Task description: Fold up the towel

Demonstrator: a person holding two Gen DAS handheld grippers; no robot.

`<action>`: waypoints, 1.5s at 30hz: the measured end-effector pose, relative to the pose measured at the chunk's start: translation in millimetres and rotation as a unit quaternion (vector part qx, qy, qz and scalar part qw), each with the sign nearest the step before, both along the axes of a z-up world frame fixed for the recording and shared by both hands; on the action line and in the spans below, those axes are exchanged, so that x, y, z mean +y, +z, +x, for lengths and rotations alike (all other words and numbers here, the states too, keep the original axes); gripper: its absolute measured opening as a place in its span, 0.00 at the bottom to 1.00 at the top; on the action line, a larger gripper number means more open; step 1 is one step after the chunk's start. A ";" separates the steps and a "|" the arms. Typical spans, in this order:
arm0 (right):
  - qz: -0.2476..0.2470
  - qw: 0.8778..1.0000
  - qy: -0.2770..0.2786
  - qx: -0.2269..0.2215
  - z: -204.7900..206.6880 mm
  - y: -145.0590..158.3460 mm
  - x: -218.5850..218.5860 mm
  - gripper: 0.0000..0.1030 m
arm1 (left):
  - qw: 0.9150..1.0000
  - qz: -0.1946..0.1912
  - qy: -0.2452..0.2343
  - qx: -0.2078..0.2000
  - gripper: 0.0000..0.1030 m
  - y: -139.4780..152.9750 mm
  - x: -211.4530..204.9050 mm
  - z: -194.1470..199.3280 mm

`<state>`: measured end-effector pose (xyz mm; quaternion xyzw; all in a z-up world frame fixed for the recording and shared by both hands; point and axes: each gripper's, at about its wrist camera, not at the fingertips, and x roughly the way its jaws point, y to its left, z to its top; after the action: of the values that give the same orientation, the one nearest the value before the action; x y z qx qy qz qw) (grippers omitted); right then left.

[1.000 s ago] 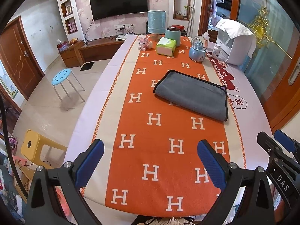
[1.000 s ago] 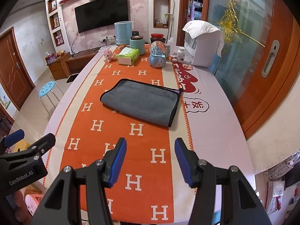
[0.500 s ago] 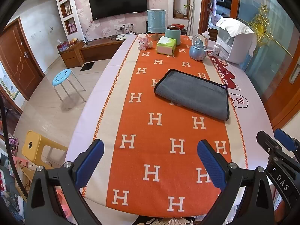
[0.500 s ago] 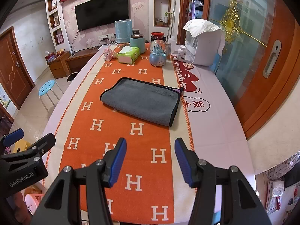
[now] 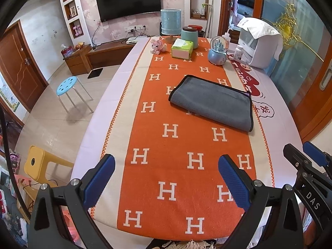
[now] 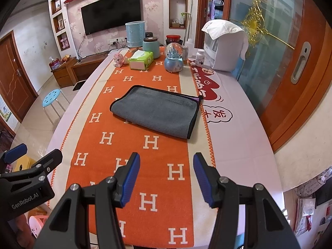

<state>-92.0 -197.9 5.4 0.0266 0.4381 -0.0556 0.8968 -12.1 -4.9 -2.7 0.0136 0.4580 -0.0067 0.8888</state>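
The surface [image 5: 276, 108] carries an orange runner [image 5: 182, 145], and mid-runner lies the grey towel [image 6: 155, 112], apparently already folded over. Left tongs [image 5: 166, 178] and right tongs [image 6: 166, 178] hover wide, empty, well short of it.

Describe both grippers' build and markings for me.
Left gripper and right gripper match: black angular frames, silver screws, blue ribbed finger pads. White lettering reads "GenRobot.AI" on the left body and "DAS" on the right. No cables or sleeves visible.
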 end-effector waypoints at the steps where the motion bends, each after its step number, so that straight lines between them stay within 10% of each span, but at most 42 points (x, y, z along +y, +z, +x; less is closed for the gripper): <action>1: 0.001 1.000 0.000 0.001 -0.4 -0.6 -0.7 0.52 | 1.000 0.000 0.000 0.000 0.96 -0.5 0.7 0.0; 45: 0.001 1.000 -0.001 0.005 4.4 -5.5 0.0 0.52 | 1.000 0.003 -0.004 0.000 0.96 0.0 2.4 5.5</action>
<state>-87.5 -197.9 -0.1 0.0280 0.4425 -0.0566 0.8945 -6.7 -2.4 -2.6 0.0185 0.4576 -0.0090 0.8889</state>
